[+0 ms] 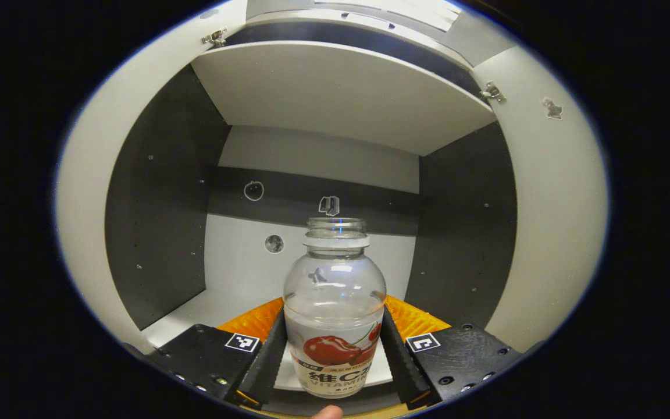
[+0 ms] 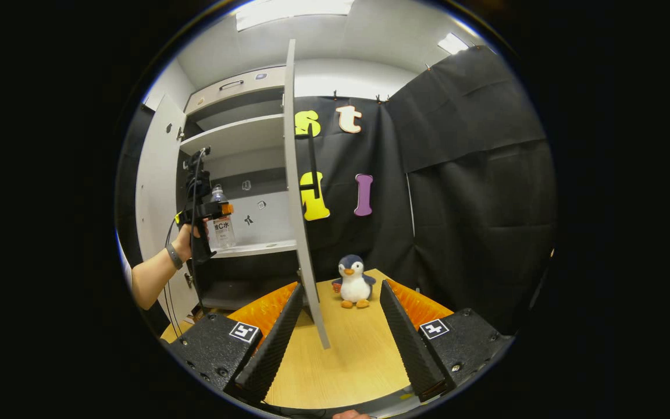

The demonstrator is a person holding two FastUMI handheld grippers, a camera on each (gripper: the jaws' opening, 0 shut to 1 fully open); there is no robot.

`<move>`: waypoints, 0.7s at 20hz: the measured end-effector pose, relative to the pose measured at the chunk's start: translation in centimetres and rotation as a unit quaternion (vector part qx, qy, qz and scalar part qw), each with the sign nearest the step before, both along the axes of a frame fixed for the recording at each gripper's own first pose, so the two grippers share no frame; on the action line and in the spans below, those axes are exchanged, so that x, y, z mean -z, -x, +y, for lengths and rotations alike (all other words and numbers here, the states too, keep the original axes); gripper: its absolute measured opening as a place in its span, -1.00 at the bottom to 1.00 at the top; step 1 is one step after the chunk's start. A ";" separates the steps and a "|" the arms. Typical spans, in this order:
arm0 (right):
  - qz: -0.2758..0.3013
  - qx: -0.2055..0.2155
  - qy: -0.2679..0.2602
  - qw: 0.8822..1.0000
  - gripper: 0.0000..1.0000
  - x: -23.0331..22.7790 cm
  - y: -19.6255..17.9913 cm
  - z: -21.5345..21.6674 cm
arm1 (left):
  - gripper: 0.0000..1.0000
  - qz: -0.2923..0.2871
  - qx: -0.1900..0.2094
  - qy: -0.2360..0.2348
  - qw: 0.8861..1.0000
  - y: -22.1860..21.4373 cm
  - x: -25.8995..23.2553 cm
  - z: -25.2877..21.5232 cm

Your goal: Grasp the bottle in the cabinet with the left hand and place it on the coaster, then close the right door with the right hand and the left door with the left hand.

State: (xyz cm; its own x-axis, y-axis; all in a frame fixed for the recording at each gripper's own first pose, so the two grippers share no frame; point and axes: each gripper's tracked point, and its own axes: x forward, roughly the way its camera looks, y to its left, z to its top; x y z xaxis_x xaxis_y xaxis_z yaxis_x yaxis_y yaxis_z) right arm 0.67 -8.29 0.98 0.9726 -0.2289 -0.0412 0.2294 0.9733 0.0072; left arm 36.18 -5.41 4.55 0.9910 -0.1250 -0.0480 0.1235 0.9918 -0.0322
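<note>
A clear bottle [image 1: 335, 291] with a red fruit picture on its wrap stands upright at the front of the cabinet's lower shelf [image 1: 195, 311]. My left gripper [image 1: 335, 349] is shut on it, one finger pressing each side of the lower body. Whether the bottle rests on the shelf or hangs just above it I cannot tell. The right gripper view shows that left gripper [image 2: 207, 212] from the side, held by a hand, with the bottle [image 2: 223, 227] in it. My right gripper [image 2: 338, 343] is open above the wooden table [image 2: 346, 361], facing the edge of the open right door [image 2: 297, 203].
Both cabinet doors stand open: the left door [image 1: 88, 192] and the right door [image 1: 550, 203] flank the compartment. An upper shelf board [image 1: 335, 93] hangs above the bottle. A plush penguin [image 2: 354, 282] sits on the table past the right door.
</note>
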 end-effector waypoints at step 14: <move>-0.041 -0.086 0.002 0.995 0.65 -6.6 0.2 1.9 | 0.53 0.029 0.029 -0.001 0.999 17.2 8.8 0.3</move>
